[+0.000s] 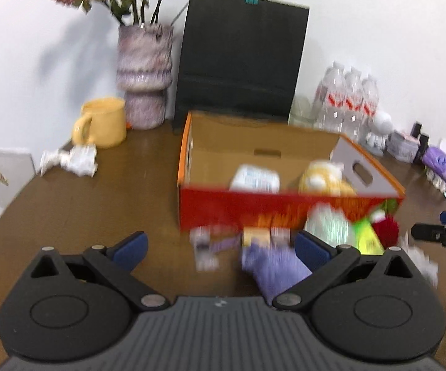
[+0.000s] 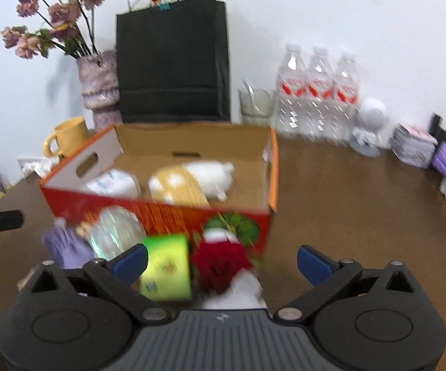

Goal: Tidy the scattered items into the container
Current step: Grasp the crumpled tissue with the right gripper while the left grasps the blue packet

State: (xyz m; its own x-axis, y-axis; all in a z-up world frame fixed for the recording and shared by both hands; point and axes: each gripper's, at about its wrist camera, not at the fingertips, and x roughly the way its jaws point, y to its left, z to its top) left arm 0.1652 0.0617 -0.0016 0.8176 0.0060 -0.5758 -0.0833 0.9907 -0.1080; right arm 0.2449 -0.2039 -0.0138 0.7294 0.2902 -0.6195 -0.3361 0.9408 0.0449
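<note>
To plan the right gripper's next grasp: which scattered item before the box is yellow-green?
The yellow-green rectangular packet, between the shiny round item and the red plush item.

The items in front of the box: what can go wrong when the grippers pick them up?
The purple pouch, shiny packet, green pack and red plush lie crowded against the cardboard box. The open left gripper or right gripper might pinch two together or push the box.

One cardboard box (image 2: 167,213) holds two items; four more lie before it. Behind stand three water bottles (image 2: 317,92), one black bag (image 2: 173,61), one vase (image 2: 100,89), one yellow mug (image 2: 68,136).
</note>
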